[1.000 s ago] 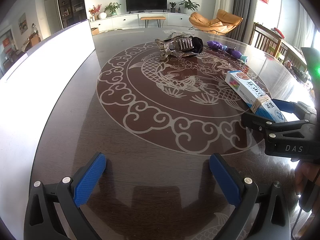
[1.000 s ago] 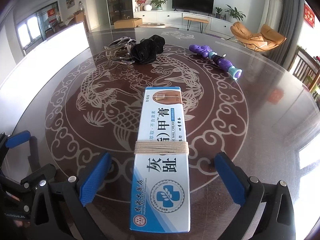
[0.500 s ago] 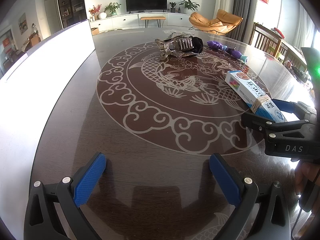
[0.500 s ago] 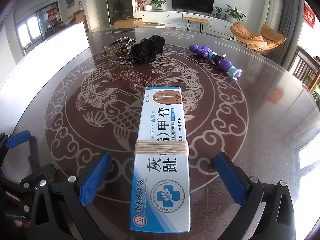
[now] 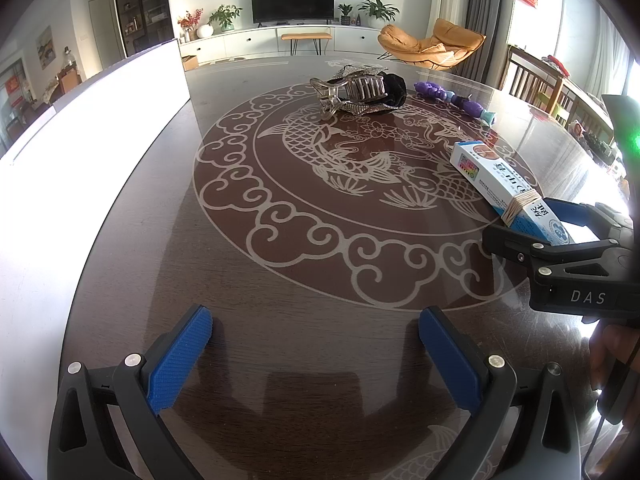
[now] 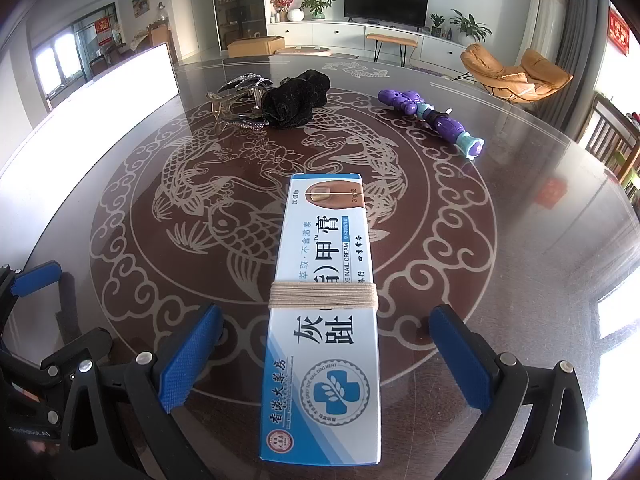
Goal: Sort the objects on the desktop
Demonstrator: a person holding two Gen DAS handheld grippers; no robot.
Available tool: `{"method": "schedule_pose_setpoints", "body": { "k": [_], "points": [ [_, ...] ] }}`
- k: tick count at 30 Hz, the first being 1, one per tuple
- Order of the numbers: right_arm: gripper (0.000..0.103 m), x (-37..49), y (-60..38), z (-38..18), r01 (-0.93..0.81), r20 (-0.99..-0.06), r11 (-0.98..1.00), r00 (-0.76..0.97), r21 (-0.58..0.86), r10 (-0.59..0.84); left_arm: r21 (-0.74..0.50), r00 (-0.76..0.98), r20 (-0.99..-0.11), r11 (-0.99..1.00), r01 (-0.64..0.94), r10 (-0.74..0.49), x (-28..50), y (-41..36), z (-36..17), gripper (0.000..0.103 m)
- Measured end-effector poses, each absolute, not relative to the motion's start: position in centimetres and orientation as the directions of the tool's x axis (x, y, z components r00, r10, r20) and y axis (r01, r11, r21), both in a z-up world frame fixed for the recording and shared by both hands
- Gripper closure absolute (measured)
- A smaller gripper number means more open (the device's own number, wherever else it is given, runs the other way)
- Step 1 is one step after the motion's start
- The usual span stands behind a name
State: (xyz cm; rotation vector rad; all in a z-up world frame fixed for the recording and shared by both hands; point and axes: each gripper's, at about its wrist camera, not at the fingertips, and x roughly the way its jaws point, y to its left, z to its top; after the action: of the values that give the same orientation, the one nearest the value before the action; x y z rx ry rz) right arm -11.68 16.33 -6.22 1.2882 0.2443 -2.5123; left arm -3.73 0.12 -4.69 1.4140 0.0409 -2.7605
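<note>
the ointment box (image 6: 324, 312) lies lengthwise between the wide-spread fingers of the right gripper (image 6: 326, 354) on the near table (image 6: 540, 240); closing squarely below the string wrap (centred) should hold; the left gripper (image 5: 316, 354) gapes wide, holding nothing.

Dark brown desk (image 6: 540, 248) with pale koi-and-cloud pattern, blue-white box (image 6: 324, 280) at 6 o'clock, purple-teal toy (image 6: 434, 118) at 1 o'clock.
</note>
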Motion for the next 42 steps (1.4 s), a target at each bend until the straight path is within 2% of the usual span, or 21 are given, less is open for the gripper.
{"method": "schedule_pose_setpoints", "body": {
  "k": [29, 31, 34, 36, 42],
  "points": [
    [0.000, -11.6, 16.3, -6.2, 0.345, -0.813, -0.938, -0.549, -0.012, -0.192, -0.007, -0.578, -0.816, -0.999, 0.037, -0.016, -3.8, 0.1, -4.7, 0.000],
    [0.000, -11.6, 16.3, -6.2, 0.346, -0.813, -0.938, -0.549, -0.011, -0.193, -0.066, -0.565, -0.824, -0.998, 0.010, 0.049, -4.3, -0.6, -4.3, 0.000],
    [0.000, -11.7, 16.4, -6.2, 0.346, -0.813, -0.938, -0.549, -0.010, -0.194, -0.287, -0.600, -0.772, -0.957, 0.033, 0.211, -5.7, -3.6, -3.0, 0.000],
    [0.000, -11.6, 16.4, -6.2, 0.346, -0.813, -0.938, -0.549, -0.010, -0.194, -0.368, -0.631, -0.738, -0.927, 0.078, 0.240, -7.8, -5.4, -2.1, 0.000],
    [0.000, -11.6, 16.4, -6.2, 0.347, -0.813, -0.938, -0.549, -0.010, -0.194, -0.358, -0.640, -0.725, -0.933, 0.036, 0.254, -14.5, -4.5, 0.2, 0.000]
  ]
}}
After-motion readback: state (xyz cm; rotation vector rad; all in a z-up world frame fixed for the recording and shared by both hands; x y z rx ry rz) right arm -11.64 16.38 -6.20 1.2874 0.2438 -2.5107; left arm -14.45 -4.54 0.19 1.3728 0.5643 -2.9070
